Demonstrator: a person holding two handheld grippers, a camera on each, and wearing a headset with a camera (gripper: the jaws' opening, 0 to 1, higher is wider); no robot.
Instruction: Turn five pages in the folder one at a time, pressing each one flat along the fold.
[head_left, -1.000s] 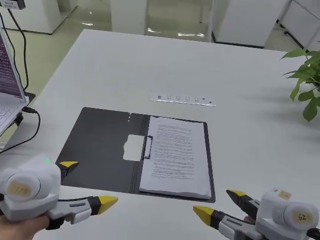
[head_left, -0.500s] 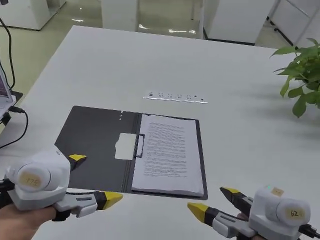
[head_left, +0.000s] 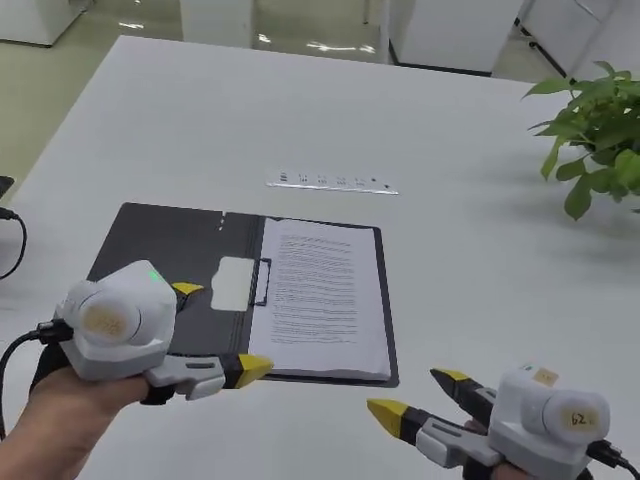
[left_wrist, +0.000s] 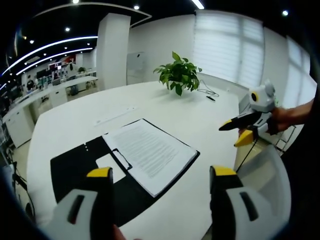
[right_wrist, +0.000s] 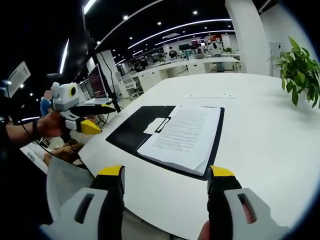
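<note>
1. Since no sheet is raised anywhere, the task is judged to be at its start. The broad white worktable (head_left: 300, 110) extends ahead of both claws.
2. The open black plastic folder (head_left: 150, 250) lies flat on the table. Its near edge passes directly beneath the left claw (head_left: 220, 329) and lies ahead and to the left of the right claw (head_left: 417, 395).
3. The stack of printed white paper pages (head_left: 325, 290) rests flat on the folder's right half, just to the right of the left claw and ahead of the right claw.
4. Left claw: jaws apart, gripping nothing. One yellow tip is over the folder's bare left cover; the other is at its near edge.
5. Right claw: jaws apart, gripping nothing, over bare table short of the folder's near right corner.
6. The small white rectangular label (head_left: 232, 283) sits on the left cover, just ahead of the left claw. No turned page covers it.
7. Status: no turned page is visible. All five turns, each with a press along the fold, appear outstanding.
</note>
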